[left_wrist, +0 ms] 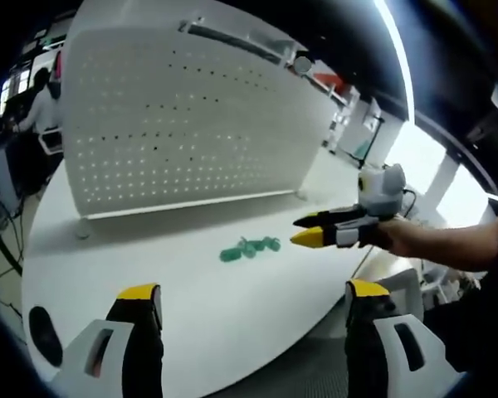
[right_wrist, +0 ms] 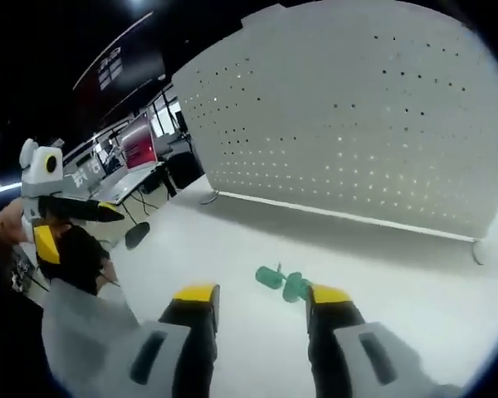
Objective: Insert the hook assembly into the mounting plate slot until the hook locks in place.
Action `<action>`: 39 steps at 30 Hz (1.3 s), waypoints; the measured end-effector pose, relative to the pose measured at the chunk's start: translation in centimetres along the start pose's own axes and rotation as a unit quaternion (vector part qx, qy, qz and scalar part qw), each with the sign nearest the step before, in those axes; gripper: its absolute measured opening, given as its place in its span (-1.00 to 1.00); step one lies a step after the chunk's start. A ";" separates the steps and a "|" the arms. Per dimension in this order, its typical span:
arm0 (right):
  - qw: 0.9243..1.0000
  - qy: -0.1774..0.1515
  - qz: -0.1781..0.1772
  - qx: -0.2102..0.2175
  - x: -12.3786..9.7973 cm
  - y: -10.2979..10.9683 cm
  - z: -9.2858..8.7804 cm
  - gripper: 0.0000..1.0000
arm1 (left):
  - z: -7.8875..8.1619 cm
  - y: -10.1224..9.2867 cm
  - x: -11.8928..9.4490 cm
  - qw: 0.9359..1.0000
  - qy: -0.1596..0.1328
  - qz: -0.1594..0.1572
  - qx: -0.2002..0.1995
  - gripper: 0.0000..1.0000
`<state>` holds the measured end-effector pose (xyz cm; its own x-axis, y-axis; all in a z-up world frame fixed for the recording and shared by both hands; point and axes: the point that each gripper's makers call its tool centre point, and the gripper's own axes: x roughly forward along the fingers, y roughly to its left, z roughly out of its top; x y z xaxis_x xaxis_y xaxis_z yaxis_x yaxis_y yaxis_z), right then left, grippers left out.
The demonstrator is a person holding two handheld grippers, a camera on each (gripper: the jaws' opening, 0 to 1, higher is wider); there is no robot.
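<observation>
In the left gripper view the white pegboard point(left_wrist: 183, 124) stands upright at the back of the white table point(left_wrist: 232, 315), and the green hook assembly point(left_wrist: 249, 248) lies loose on the tabletop in front of the board, nothing touching it. The left gripper point(left_wrist: 251, 292) sits low and well short of the hook, jaws wide apart and empty, so I'd guess it's just hanging back for a clear look at the workspace. The right gripper point(left_wrist: 324, 230) comes in from the side, just beside the hook, held by a gloved hand point(left_wrist: 398, 238); its tips look close together from here, but honestly I can't tell for sure. Switch to the right gripper view and that settles it: the right gripper point(right_wrist: 256, 293) has its jaws apart, the hook assembly point(right_wrist: 282, 282) just ahead of them, near one tip, looking lined up for a grab. Same view catches the left gripper point(right_wrist: 73, 226) off to the side, and the pegboard point(right_wrist: 357, 116) behind the hook.
</observation>
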<state>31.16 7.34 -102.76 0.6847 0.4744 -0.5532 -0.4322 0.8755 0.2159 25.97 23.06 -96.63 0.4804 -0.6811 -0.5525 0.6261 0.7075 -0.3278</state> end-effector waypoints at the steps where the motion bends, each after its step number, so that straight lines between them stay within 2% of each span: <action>1: 1.000 0.005 0.005 -0.003 0.7 0.1 -0.1 -0.23 | -0.2 0.2 0.0 1.000 0.002 0.002 -0.001 0.84; 3: 1.000 0.025 0.011 -0.005 1.5 0.1 -0.6 -0.26 | -0.4 0.5 -0.1 1.000 0.006 0.005 -0.003 0.84; 7: 1.000 0.025 0.012 -0.005 3.2 -0.2 -0.3 -0.37 | -0.5 0.8 -0.5 1.000 0.006 0.011 -0.009 0.83; 18: 0.999 0.052 0.013 -0.001 6.8 -0.8 -0.7 -0.53 | -0.4 2.2 -1.2 1.000 0.008 0.022 -0.011 0.83; 24: 0.998 0.070 -0.002 -0.006 8.2 -1.7 -1.1 -0.65 | -0.3 2.5 -1.2 1.000 0.010 0.025 -0.011 0.83; 27: 0.997 0.075 -0.009 0.006 8.8 -1.9 -1.4 -0.71 | -0.3 2.6 -1.2 1.000 0.012 0.025 -0.011 0.83; 31: 0.995 0.096 -0.020 -0.005 9.4 -2.2 -2.1 -0.74 | -0.4 2.9 -1.3 0.999 0.012 0.027 -0.013 0.82; 35: 0.994 0.100 -0.039 -0.017 9.3 -2.7 -2.2 -0.85 | -0.6 3.0 -1.2 0.999 0.014 0.028 -0.015 0.82; 39: 0.992 0.117 -0.040 -0.007 9.7 -2.8 -2.9 -0.87 | -0.9 3.0 -1.1 0.999 0.016 0.026 -0.018 0.81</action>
<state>37.30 9.24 -111.03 0.5629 0.3670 -0.7406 -0.3913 0.9076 0.1523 26.78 26.05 -97.65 0.4914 -0.6377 -0.5932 0.5787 0.7481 -0.3248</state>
